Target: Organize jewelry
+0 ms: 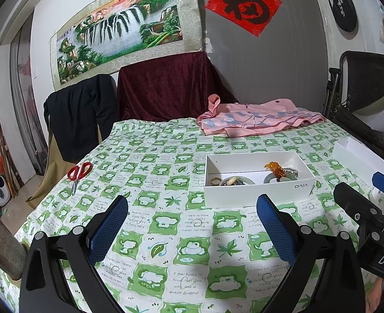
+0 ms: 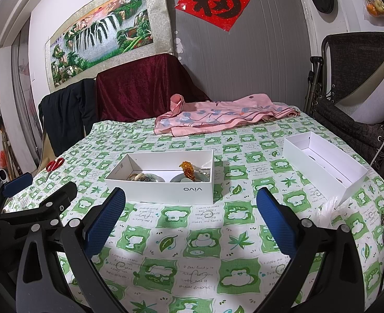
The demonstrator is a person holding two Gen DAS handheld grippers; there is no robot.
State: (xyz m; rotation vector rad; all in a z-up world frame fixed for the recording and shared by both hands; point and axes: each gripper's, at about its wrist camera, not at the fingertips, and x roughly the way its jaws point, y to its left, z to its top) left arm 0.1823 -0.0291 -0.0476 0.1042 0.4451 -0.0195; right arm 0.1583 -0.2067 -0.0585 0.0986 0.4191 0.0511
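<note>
A white vivo box (image 1: 259, 191) (image 2: 163, 191) stands on the green frog-print tablecloth. Inside it are two small dishes with jewelry: an orange bead bracelet (image 1: 276, 169) (image 2: 188, 170), a gold ring (image 1: 215, 181), pale bangles (image 2: 137, 176) and other pieces. My left gripper (image 1: 192, 208) is open and empty, hovering above the cloth in front of the box. My right gripper (image 2: 190, 200) is open and empty, just in front and right of the box. Each gripper also shows at the edge of the other's view.
A second white box (image 2: 324, 167) (image 1: 358, 156) lies to the right, seemingly empty. Red scissors (image 1: 78, 173) (image 2: 53, 166) lie at the left edge. A pink floral cloth (image 1: 257, 121) (image 2: 218, 120) lies at the back. Chairs stand around the table.
</note>
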